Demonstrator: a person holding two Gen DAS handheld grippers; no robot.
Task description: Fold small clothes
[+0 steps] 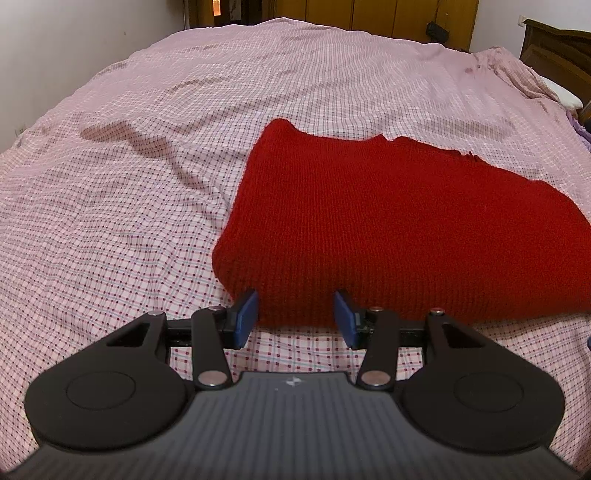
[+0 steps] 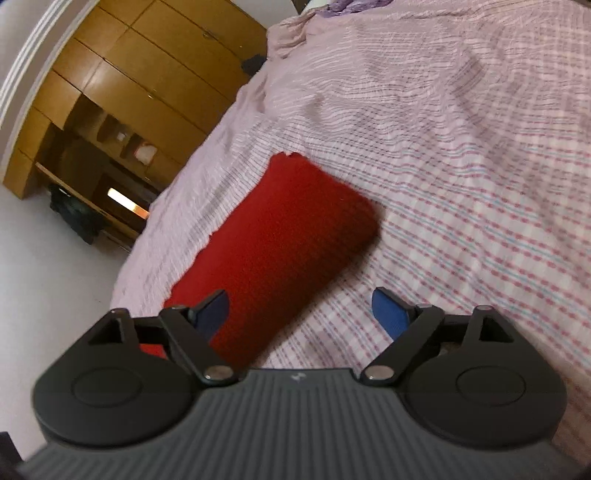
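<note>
A folded red knitted garment [image 1: 388, 229] lies flat on the pink checked bedsheet [image 1: 129, 206]. My left gripper [image 1: 295, 317] is open, its blue pads on either side of the garment's near folded edge, close to the near left corner, holding nothing. In the right wrist view the same red garment [image 2: 273, 251] lies on the sheet [image 2: 461, 184]. My right gripper [image 2: 306, 314] is open wide above the garment's near end, one blue pad [image 2: 212, 312] over the red knit and the other over the sheet. It holds nothing.
The bed's far edge meets wooden wardrobes [image 1: 388, 18] and a dark headboard [image 1: 557, 51] at the right. In the right wrist view a wooden cabinet and desk [image 2: 122, 103] stand beyond the bed edge, over a pale floor [image 2: 55, 277]. The sheet is wrinkled at the left.
</note>
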